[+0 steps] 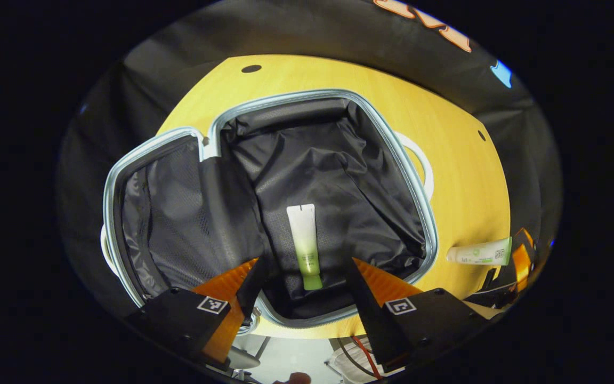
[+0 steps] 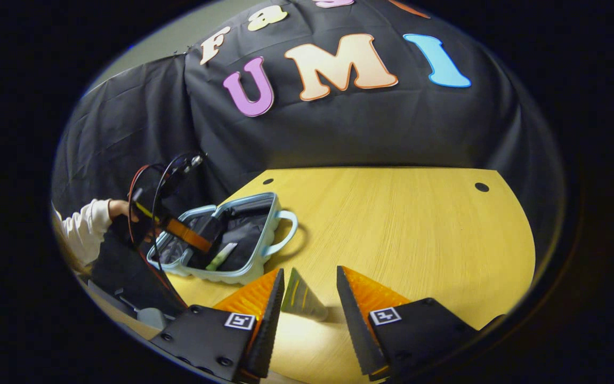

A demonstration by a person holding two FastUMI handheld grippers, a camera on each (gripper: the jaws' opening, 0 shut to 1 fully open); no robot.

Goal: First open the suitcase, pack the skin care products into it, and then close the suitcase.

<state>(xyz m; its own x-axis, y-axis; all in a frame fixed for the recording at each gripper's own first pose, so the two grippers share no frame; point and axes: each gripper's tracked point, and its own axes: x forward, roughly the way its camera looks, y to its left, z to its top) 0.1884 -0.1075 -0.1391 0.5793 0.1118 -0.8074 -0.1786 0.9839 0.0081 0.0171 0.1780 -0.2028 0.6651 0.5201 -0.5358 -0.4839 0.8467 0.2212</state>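
The light blue suitcase [image 1: 428, 229] lies wide open on the wooden table, its black lining showing. A white and green tube [image 1: 305, 240] rests in its right half. My left gripper [image 1: 306, 262] hovers over it, open, fingers wide on either side of the tube and clear of it. A second white tube [image 1: 478, 254] lies on the table to the right of the case, with my right gripper [image 1: 520, 261] at it. In the right gripper view that tube [image 2: 301, 300] lies between the fingers of my right gripper [image 2: 309, 271], which is open with a gap on the right side.
The suitcase [image 2: 243, 273] sits at the table's left with its handle [image 2: 289, 224] toward the middle. A white-sleeved arm [image 2: 86, 229] holds the left gripper [image 2: 190, 236] over it, cables looping above. The table [image 2: 392, 229] has small round holes [image 2: 481, 186].
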